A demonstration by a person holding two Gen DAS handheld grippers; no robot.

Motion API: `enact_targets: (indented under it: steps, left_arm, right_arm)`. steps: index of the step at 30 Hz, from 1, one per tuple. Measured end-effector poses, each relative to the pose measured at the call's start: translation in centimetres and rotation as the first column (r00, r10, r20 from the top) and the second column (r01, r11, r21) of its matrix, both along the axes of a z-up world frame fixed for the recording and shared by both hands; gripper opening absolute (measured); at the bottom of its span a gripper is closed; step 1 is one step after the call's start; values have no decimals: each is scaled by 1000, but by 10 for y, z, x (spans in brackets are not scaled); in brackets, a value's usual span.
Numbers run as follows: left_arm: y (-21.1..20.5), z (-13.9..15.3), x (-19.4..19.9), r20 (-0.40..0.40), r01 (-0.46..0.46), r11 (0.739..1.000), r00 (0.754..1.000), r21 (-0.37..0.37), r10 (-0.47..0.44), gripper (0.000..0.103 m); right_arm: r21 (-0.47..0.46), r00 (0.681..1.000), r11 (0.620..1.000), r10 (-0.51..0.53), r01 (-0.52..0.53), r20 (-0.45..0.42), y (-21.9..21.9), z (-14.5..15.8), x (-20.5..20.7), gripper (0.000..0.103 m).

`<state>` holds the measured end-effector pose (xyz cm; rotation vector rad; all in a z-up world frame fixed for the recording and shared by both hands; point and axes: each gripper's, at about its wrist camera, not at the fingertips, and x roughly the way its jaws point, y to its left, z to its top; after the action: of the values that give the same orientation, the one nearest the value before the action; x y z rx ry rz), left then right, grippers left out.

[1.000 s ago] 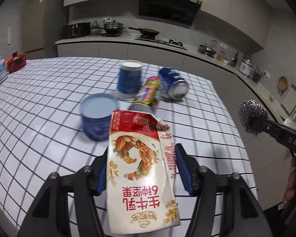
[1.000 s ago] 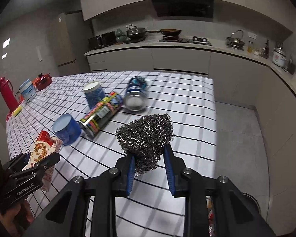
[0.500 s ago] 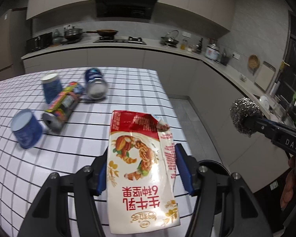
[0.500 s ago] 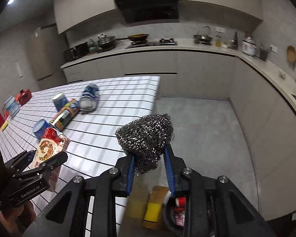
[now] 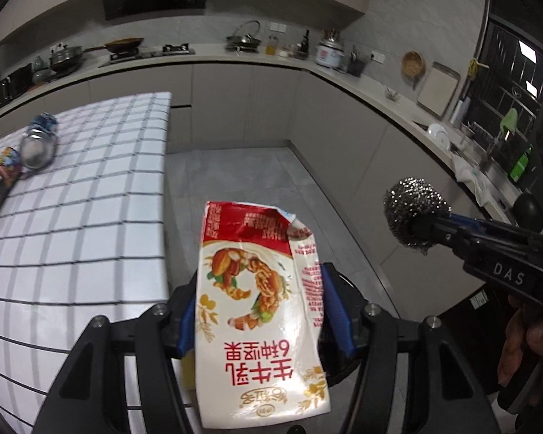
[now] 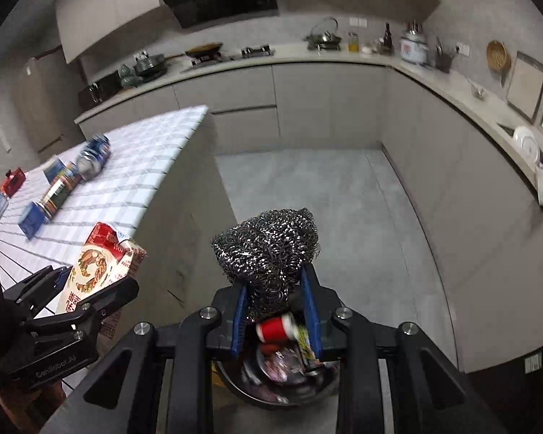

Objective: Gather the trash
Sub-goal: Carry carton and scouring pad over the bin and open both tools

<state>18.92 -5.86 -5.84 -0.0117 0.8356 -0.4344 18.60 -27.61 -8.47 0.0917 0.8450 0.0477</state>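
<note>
1. Left wrist view: the left gripper (image 5: 259, 311) grips a torn milk carton (image 5: 259, 311), held off the table's (image 5: 72, 224) right edge; carrying step.
2. Right wrist view: the right gripper (image 6: 276, 302) clamps a steel-wool scourer (image 6: 268, 249) directly above the trash bin (image 6: 264, 396); releasing it looks next.

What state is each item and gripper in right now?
Left gripper: shut on the carton.
Carton: crumpled, top torn open, held off the table.
Right gripper: shut on the scourer.
Scourer: squeezed between the pads, above the bin.
Bin: open, with trash inside.
Blue can: lying on its side on the table.
Colourful can: lying on its side.
</note>
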Motion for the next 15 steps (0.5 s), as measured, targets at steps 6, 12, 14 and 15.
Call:
enact_targets:
  steps: [6,12,14,15]
  left_arm:
    - [-41,-31,-3,-65,10,1000,998,14,-10,60]
    - [-61,-64,-3,-134,-18,1000,991,24,21,60]
    - [-63,-73,-1,-164,-24,1000,986,10,25,61]
    - [-64,-77,0,-178,-21,1000,984,4,21,61]
  right_arm:
    - [-2,997,1000,30,-30,-76,-36,-38,0,30]
    - [-19,980,991,127,-131,-151,-53,-79,10,30]
    - [-32,969,984,168,-176,-179,-54,-92,16,30]
    - [-33,963,979,192,-202,-190,-54,-99,18,30]
